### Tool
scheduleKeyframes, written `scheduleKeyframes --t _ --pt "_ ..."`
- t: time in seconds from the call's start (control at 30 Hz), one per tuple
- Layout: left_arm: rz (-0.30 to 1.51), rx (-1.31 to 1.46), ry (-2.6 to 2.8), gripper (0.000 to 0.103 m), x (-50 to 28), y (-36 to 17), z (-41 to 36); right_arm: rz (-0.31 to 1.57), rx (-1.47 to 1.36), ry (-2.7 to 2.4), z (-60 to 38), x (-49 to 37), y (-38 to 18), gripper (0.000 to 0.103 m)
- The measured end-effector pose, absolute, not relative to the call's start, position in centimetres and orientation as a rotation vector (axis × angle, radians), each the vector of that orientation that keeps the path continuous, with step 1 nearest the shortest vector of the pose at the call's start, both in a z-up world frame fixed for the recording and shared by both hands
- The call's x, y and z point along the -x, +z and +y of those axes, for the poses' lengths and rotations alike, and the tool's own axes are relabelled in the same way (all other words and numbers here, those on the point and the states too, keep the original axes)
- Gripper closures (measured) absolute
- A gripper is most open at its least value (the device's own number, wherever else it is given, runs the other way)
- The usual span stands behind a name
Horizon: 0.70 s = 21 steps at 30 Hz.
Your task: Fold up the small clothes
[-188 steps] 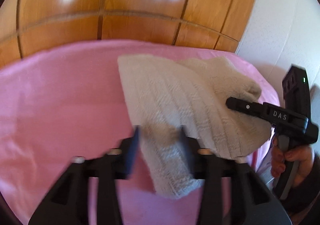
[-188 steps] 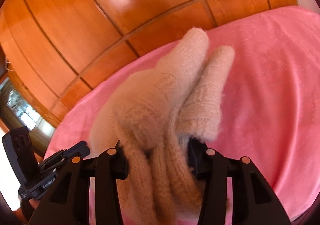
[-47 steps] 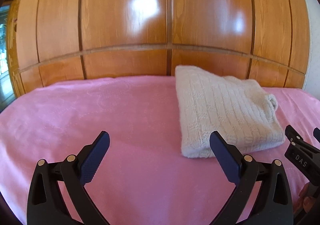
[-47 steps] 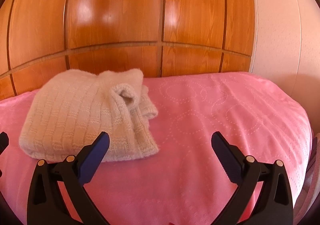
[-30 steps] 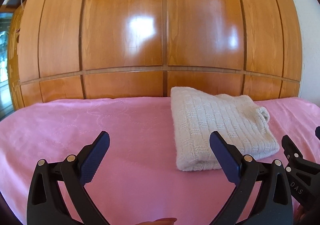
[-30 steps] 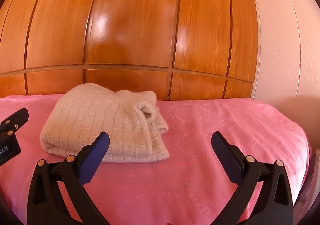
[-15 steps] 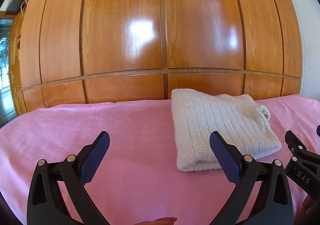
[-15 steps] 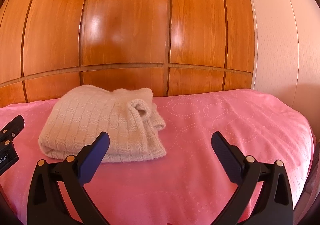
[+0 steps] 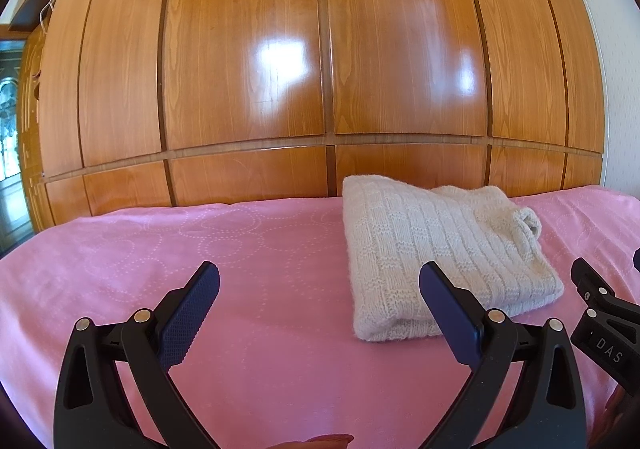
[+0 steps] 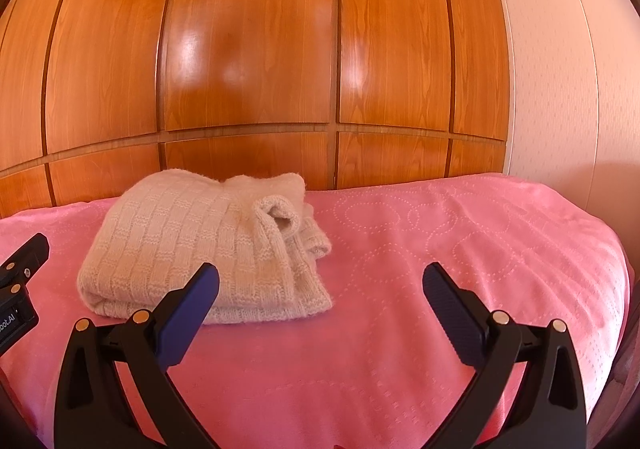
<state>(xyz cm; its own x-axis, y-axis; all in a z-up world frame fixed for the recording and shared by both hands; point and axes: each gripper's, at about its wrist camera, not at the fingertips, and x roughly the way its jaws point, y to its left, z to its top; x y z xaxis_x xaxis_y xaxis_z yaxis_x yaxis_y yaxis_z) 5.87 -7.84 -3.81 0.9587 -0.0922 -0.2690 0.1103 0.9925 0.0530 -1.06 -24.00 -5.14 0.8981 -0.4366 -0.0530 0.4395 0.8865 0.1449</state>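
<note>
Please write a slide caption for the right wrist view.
Open right gripper faces a folded sweater on the pink bedspread.

You've got a pink bedspread [image 9: 260, 289] filling the whole near part of both views, with a stitched pattern of dotted circles [image 10: 404, 225] all over it. It's a bit rumpled toward the right edge in the right wrist view. Right behind it, on the far side, there's a glossy wooden wardrobe [image 9: 320, 69] made of tall vertical panels up top, a horizontal rail [image 10: 248, 131] across, and shorter panels below. Light glares off the panels in a couple of spots. To the right of the wood you've got a pale textured wall [image 10: 560, 89]. Far left, a bit of patterned glass [image 9: 10, 113] shows.
</note>
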Motion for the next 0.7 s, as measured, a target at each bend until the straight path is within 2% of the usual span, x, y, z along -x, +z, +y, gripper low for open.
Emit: scheduleKeyframes --t 0.7 --pt "0.285 -0.065 -0.105 0.004 -6.03 -3.75 -7.66 0.025 -0.159 -0.454 -24.09 0.99 -5.28 0.002"
